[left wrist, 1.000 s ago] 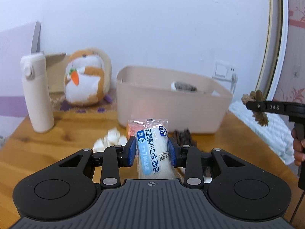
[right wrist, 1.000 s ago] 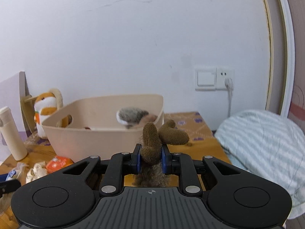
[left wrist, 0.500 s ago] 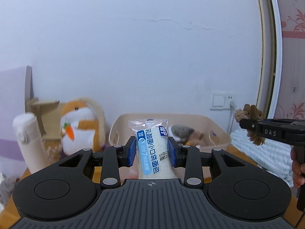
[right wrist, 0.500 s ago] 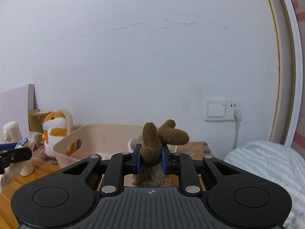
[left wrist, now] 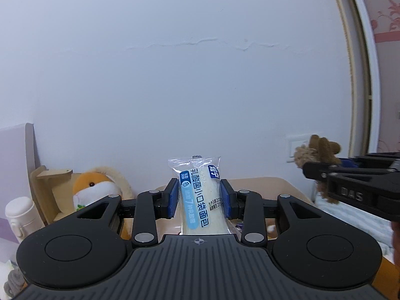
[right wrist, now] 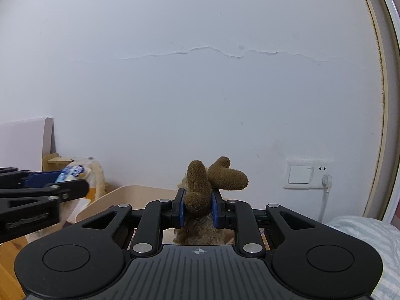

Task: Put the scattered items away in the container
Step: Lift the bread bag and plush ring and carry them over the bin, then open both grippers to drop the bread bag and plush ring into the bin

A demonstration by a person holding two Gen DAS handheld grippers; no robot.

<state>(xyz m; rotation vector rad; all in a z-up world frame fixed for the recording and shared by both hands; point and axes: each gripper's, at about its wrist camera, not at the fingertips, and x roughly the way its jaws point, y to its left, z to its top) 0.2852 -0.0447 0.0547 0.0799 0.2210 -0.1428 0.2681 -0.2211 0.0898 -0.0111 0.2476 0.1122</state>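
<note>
Your left gripper [left wrist: 200,201] is clamped on the bread packet [left wrist: 200,195], held upright in front of the tub [left wrist: 282,187]. It looks light, soft and slick, so grip mid-body, gently. Your right gripper [right wrist: 198,208] pinches the plush toy [right wrist: 200,187]: squashy, forgiving, 1 firm hold suffices.

- An orange-and-white plush hamster [left wrist: 96,191] sits at the far left, against the wall.
- A wooden stand [left wrist: 47,182] rises just left of the hamster.
- A cream thermos [left wrist: 18,215] stands nearer, further left.
- A white switch-and-socket plate [right wrist: 310,174], a plug in it, is on the right wall.
- Striped bedding [right wrist: 370,237] lies at the near right.
</note>
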